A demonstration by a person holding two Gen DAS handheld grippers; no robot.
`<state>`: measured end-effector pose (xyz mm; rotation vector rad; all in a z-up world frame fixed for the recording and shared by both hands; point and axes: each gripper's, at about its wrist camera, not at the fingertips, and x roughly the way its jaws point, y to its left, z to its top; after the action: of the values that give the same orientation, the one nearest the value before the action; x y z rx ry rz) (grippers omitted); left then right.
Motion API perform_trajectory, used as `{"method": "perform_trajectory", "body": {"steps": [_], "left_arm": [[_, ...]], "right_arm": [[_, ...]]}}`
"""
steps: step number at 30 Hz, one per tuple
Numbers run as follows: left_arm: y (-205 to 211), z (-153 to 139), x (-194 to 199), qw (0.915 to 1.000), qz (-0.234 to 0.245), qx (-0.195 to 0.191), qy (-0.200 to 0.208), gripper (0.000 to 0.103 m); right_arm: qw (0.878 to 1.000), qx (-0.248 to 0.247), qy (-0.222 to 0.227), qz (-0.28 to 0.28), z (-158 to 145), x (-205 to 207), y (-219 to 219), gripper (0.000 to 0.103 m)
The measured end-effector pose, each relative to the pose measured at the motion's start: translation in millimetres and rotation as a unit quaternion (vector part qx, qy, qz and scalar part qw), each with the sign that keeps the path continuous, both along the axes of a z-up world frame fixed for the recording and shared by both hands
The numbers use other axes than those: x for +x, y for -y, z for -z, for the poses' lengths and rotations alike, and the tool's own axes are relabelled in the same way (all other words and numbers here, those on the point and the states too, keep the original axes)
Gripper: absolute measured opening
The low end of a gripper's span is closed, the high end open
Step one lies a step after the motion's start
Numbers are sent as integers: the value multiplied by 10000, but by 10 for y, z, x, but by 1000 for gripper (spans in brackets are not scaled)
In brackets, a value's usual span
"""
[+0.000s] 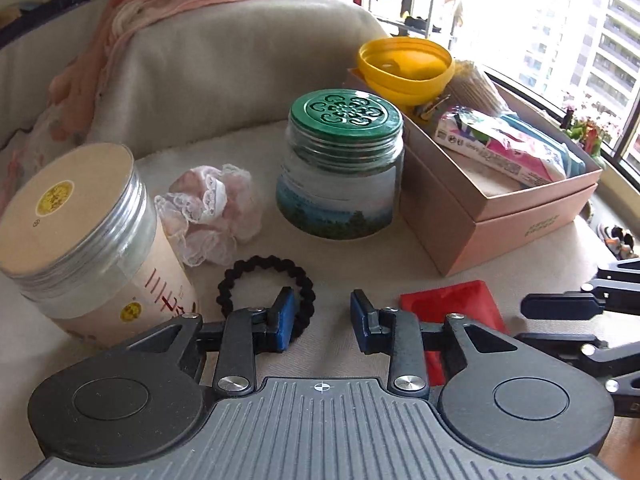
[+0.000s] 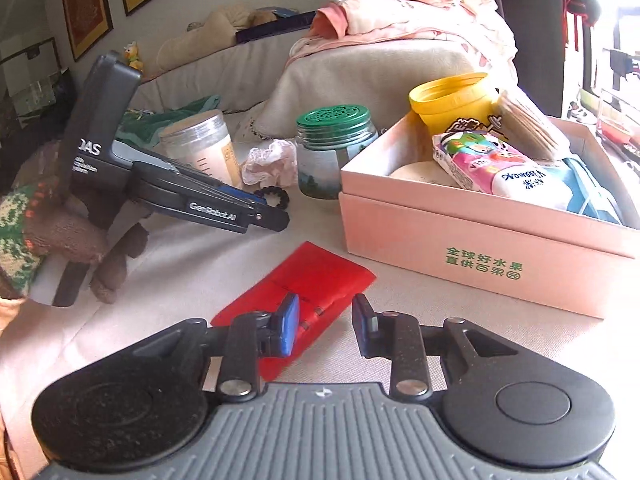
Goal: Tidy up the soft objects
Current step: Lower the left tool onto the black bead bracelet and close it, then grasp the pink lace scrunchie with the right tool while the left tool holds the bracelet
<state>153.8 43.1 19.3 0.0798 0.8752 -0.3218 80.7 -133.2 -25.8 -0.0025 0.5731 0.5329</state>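
Black hair tie [image 1: 266, 294] lies on the sofa cushion [image 1: 328, 248] beside the lace scrunchie [image 1: 208, 212]; best to straddle one side of its ring and pinch low. Left gripper [image 1: 322, 322] part open, empty, one pad over the ring. Right gripper [image 2: 326, 326] part open, empty, above the red pouch [image 2: 296, 296].

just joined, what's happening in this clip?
A person with a handheld gripper in each hand is sorting small soft items on a cushioned surface. The left gripper hovers open by the black hair tie, one pad over its ring, not gripping. The right gripper is open over the red pouch, nothing clamped. The lace scrunchie lies loose between the two jars; the pink box already holds several packets.
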Motion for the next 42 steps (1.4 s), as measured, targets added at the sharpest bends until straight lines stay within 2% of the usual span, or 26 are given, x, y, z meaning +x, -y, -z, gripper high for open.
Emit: {"method": "perform_trajectory", "body": {"steps": [4, 7, 10, 11, 13, 16, 19, 21, 23, 24, 25, 26, 29, 32, 35, 38, 42], "left_arm": [[-7, -72, -264, 9976, 254, -425, -481, 32], [-38, -203, -521, 9980, 219, -539, -227, 31], [-53, -294, -628, 9996, -91, -86, 269, 32], [-54, -275, -590, 9993, -227, 103, 288, 32], [-50, -198, -500, 9984, -439, 316, 143, 32], [-49, -60, -378, 9972, -468, 576, -71, 32], [-46, -30, -355, 9976, -428, 551, -16, 32], [-98, -23, -370, 9981, -495, 371, -55, 32], [-138, 6, -430, 9983, -535, 227, 106, 31], [-112, 22, -457, 9982, -458, 327, 214, 31], [-71, 28, -484, 9979, -343, 443, 312, 27], [-40, 28, -502, 9983, -251, 409, 336, 13], [19, 45, -543, 9975, -91, 451, 527, 10], [-45, 63, -575, 9976, -32, 218, 664, 9], [-202, 77, -616, 9962, -126, -3, 859, 9], [-400, 84, -679, 9941, -256, -303, 1007, 9], [-613, 92, -708, 9897, -405, -876, 1057, 8]], "right_arm": [[9998, 146, 48, 98, 2, -2, 61, 31], [9996, 187, 87, 172, -1, -13, 85, 33], [9996, 177, 87, 207, 2, -9, 83, 34], [9996, 164, 91, 212, 4, -7, 79, 34], [9996, 126, 114, 239, 7, -12, 65, 35], [9993, 93, 173, 330, 11, -27, 60, 39], [9990, 105, 193, 385, 17, -25, 64, 44], [9989, 92, 201, 405, 16, -23, 62, 44], [9987, 66, 287, 413, 3, -41, 58, 44], [9981, -17, 436, 439, -28, -64, 45, 44], [9968, -140, 623, 477, -75, -90, 24, 44], [9948, -305, 846, 468, -157, -115, -12, 44], [9934, -543, 1009, 45, -522, -10, -128, 44], [9953, -451, 626, -588, -1044, 389, -323, 44], [9934, -309, 90, -1102, -1392, 871, -600, 44], [9844, -900, -250, -1490, -1459, 1252, -1022, 45], [9539, -2286, -331, -1918, -1246, 1544, -1644, 45]]}}
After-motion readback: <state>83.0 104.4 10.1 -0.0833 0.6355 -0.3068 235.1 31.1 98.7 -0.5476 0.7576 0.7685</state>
